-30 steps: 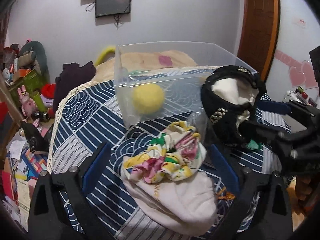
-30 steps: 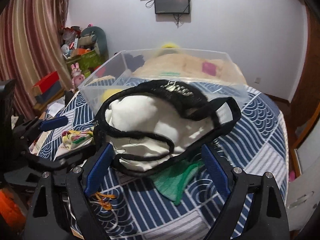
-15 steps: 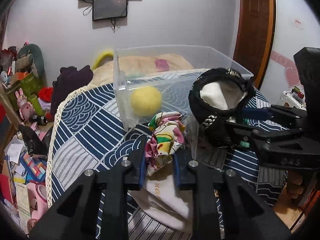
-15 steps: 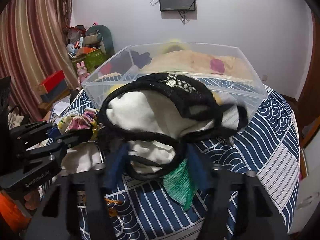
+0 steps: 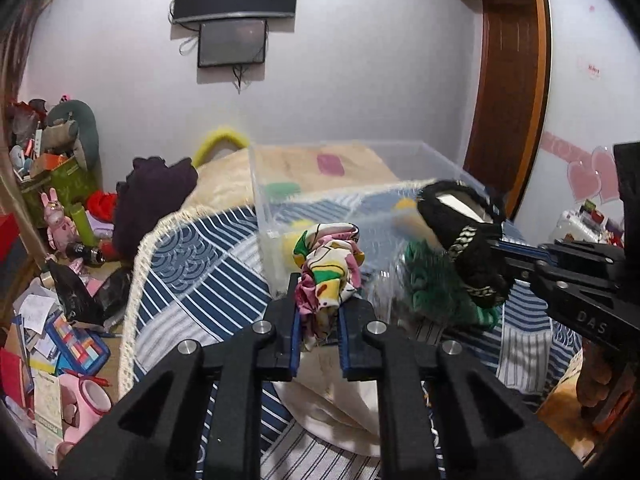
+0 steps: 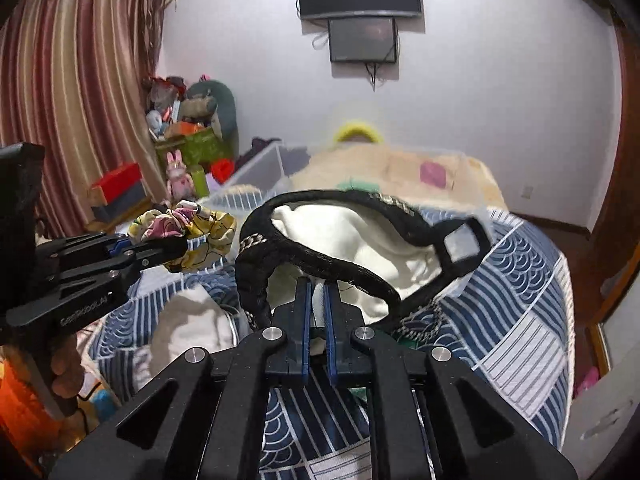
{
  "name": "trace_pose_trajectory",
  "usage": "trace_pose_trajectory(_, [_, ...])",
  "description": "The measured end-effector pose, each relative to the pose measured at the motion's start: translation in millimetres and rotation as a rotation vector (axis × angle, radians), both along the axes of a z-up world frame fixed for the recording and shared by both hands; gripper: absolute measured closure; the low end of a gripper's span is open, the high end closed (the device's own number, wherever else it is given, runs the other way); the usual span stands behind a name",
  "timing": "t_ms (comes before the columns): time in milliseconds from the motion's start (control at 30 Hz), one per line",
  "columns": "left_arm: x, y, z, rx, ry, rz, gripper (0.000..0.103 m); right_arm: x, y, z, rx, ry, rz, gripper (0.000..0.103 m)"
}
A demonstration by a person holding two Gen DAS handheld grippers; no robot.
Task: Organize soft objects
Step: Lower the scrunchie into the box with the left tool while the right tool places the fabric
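The left gripper pinches a crumpled floral scrunchie, glossy fabric in yellow, pink, green and white, between its blue pads and holds it in the air just in front of the clear plastic bin. The right gripper has its fingers pressed nearly together on the white fleecy lining of a black knitted pouch, a soft bowl shape with a braided rim and a loop handle, held up just before the bin's near wall. A green mesh cloth lies bunched below the pouch, and a cream fabric piece lies flat on the blue wave-patterned quilt under the left gripper, nearer than the bin. A second ago both grippers stood wide apart around their items (scrunchie resting on the cream piece, pouch sitting on the quilt); now each is clamped and its item is raised off the quilt.
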State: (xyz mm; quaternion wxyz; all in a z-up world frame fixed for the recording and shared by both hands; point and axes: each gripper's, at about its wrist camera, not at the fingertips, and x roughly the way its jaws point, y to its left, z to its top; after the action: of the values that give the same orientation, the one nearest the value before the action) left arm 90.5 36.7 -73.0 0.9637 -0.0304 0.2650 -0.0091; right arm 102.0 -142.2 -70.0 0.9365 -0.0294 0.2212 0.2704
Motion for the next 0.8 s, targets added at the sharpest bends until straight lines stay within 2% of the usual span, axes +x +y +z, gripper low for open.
trace_pose_trajectory(300, [-2.5, 5.9, 40.7, 0.017, -0.123, 0.023, 0.089, -5.7, -9.9, 38.0, 0.038, -0.121, -0.029, 0.098])
trace_pose_trajectory(467, [11.4, 3.7, 51.4, 0.042, -0.161, 0.018, 0.089, 10.0, 0.4, 51.2, 0.027, -0.163, -0.046, 0.098])
trace_pose_trajectory(600, [30.1, 2.1, 49.5, 0.071, -0.163, 0.051, 0.089, 27.1, 7.7, 50.7, 0.002, -0.163, -0.062, 0.098])
trace_pose_trajectory(800, [69.4, -1.2, 35.3, 0.078, -0.097, 0.036, 0.089, 60.3, 23.1, 35.2, -0.038, -0.091, -0.07, 0.098])
